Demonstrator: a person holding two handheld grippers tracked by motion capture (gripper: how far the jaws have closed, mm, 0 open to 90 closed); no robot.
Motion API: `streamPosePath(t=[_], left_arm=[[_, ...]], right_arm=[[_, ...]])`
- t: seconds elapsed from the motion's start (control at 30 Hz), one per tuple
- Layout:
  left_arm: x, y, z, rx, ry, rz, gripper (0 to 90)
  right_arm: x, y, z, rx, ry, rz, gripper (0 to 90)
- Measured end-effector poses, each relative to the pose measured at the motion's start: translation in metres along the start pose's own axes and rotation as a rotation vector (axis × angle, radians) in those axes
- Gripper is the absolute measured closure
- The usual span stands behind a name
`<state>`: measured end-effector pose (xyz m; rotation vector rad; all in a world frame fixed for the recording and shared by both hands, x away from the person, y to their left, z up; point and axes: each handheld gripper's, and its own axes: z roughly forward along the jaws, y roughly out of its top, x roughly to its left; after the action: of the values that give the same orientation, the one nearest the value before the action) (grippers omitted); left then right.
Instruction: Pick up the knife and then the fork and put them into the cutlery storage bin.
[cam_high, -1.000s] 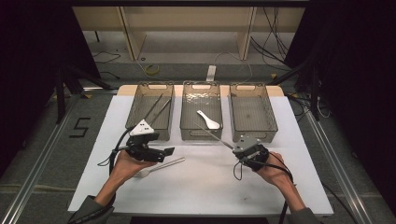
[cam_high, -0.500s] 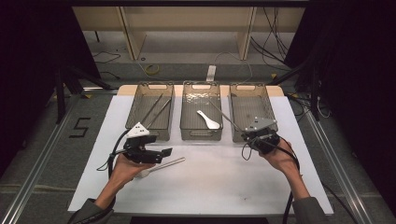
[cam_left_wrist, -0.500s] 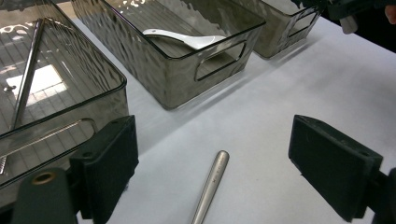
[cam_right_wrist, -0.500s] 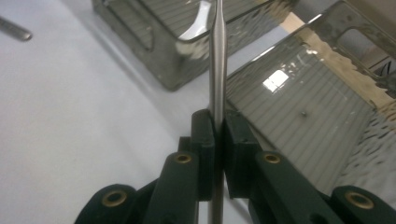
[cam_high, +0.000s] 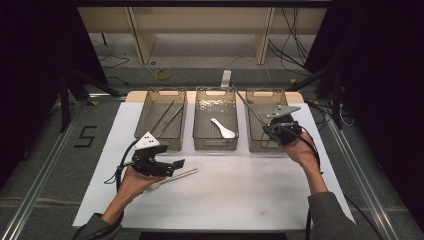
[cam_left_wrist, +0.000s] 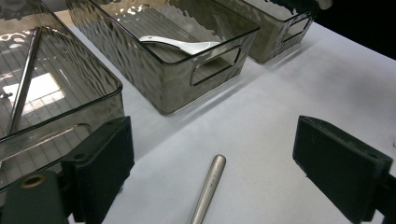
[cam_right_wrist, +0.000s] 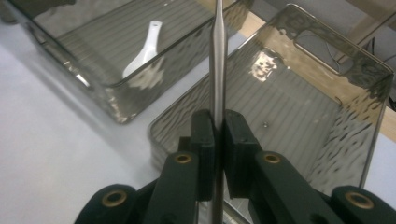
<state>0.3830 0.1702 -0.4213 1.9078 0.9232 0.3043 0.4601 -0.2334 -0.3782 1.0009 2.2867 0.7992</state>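
Observation:
My right gripper (cam_high: 271, 130) hangs over the front of the right-hand bin (cam_high: 255, 145), shut on a thin metal rod (cam_high: 250, 107) that slants up and to the left across the bin. In the right gripper view the pads (cam_right_wrist: 203, 140) pinch the rod (cam_right_wrist: 218, 60) over that bin (cam_right_wrist: 327, 140). My left gripper (cam_high: 172, 167) rests low at the table's left, jaws open. A second metal rod (cam_left_wrist: 208, 191) lies flat on the white table between them, untouched.
Three smoky plastic bins stand in a row at the back of the white table (cam_high: 225, 200). The left bin (cam_high: 145, 127) holds two metal rods (cam_high: 167, 117). The middle bin (cam_high: 215, 145) holds a white spoon (cam_high: 222, 129).
My right gripper has carried its rod up and away from the table in front of the middle bin to above the right bin. The left gripper has stayed put.

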Motion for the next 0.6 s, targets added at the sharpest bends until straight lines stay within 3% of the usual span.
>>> streamPosePath(t=[0.27, 0.4, 0.6], left_arm=[[-0.001, 0.0, -0.002, -0.01, -0.013, -0.021, 11.8], [-0.004, 0.0, -0.003, -0.013, -0.007, 0.006, 11.8], [-0.003, 0.0, -0.004, -0.023, 0.001, 0.002, 11.8]], right_arm=[[-0.012, 0.007, 0.014, 0.025, -0.014, 0.071, 84.6], [-0.019, 0.01, 0.023, 0.051, -0.027, 0.107, 84.6], [-0.03, 0.01, 0.036, 0.087, -0.054, 0.165, 84.5]])
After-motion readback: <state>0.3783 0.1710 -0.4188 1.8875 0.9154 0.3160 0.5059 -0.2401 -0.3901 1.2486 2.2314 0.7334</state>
